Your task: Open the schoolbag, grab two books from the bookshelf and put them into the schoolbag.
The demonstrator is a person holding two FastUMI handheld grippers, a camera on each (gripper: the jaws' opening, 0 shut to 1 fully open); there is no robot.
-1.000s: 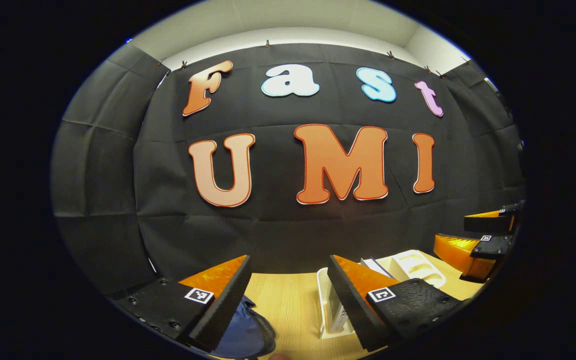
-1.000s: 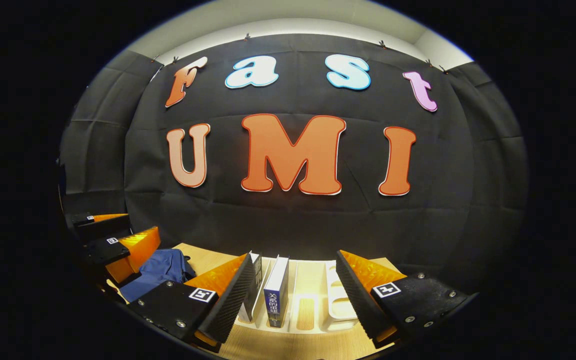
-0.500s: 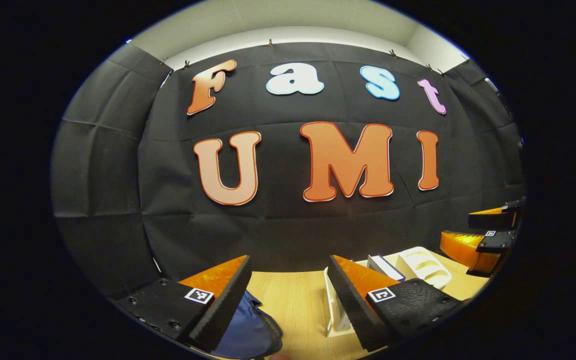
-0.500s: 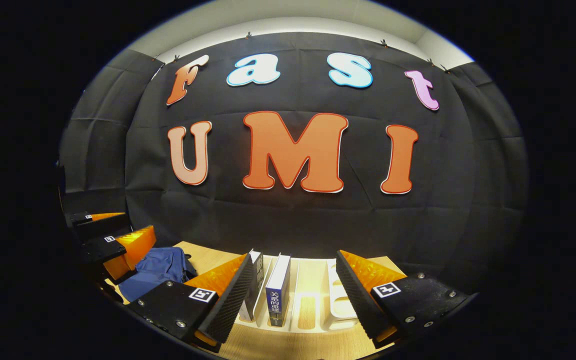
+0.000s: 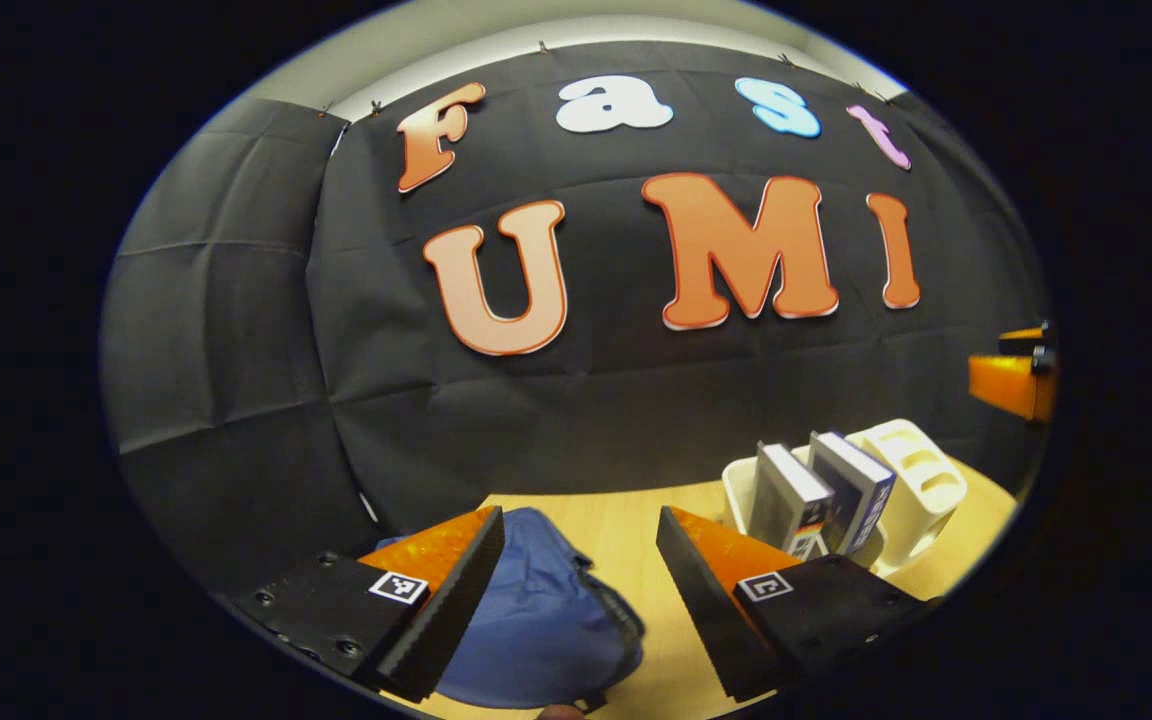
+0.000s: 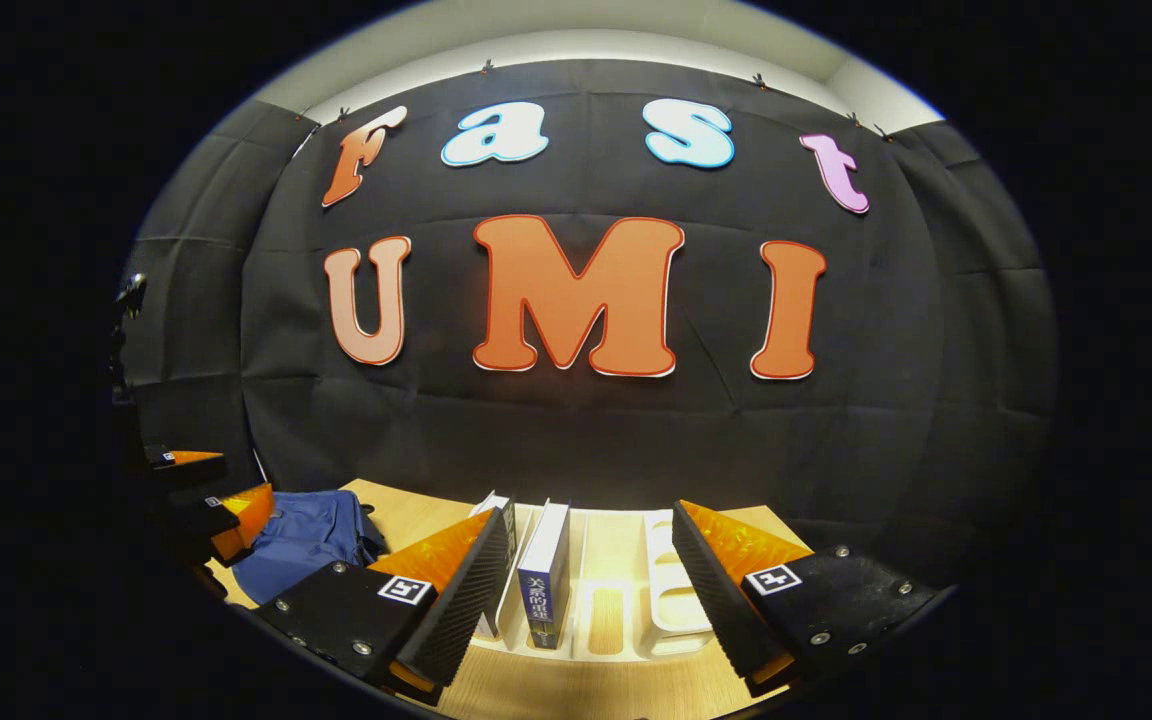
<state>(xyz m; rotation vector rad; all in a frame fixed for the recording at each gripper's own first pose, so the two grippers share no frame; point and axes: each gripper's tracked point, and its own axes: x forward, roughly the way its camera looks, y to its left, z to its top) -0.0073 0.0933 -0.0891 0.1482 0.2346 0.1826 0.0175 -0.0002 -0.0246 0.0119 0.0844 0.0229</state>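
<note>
left gripper (image 5: 581, 590) jaws apart over blue schoolbag (image 5: 536, 620) lower centre, right gripper (image 6: 591, 590) jaws apart, two books (image 6: 546, 575) upright in white bookshelf (image 6: 676, 610) bottom centre

Both views look low across the table (image 5: 626, 530) toward the bookshelf (image 6: 671, 600).

Matt blue cloth schoolbag (image 5: 536, 610), pale wood table (image 5: 626, 530), glossy white plastic bookshelf (image 5: 921, 480).

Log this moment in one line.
left gripper: open, above schoolbag | right gripper: open, before books | bookshelf: two books
</note>
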